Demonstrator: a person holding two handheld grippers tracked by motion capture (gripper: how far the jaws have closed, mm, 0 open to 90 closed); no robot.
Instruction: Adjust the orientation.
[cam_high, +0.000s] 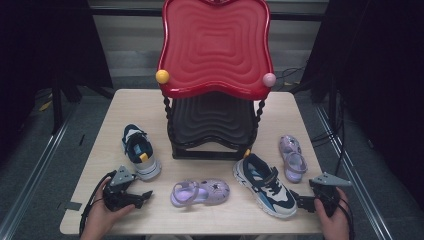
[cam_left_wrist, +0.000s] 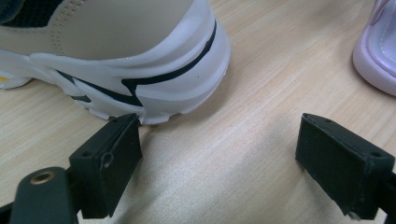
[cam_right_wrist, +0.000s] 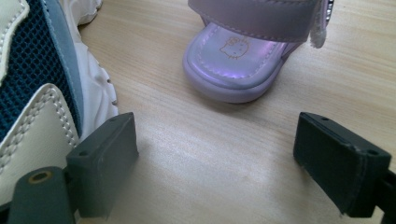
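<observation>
Two navy-and-white sneakers and two lilac sandals lie on the wooden table (cam_high: 215, 220). My left gripper (cam_high: 143, 197) rests at the front left, open and empty, just below the left sneaker (cam_high: 140, 151). In the left gripper view its jaws (cam_left_wrist: 219, 158) stand wide apart, with that sneaker's white heel (cam_left_wrist: 154, 60) just beyond the left jaw and a lilac sandal's edge (cam_left_wrist: 378, 56) at the right. My right gripper (cam_high: 301, 203) is open at the front right, by the toe of the right sneaker (cam_high: 265, 186). Its own view (cam_right_wrist: 217, 158) shows that sneaker (cam_right_wrist: 42, 93) at the left and a lilac sandal (cam_right_wrist: 240, 60) ahead.
A two-tier rack stands mid-table, with a red wavy top shelf (cam_high: 216, 45) and a black lower shelf (cam_high: 212, 120). One lilac sandal (cam_high: 201, 192) lies between the grippers, the other (cam_high: 292, 157) right of the rack. Cables run over the floor at the right.
</observation>
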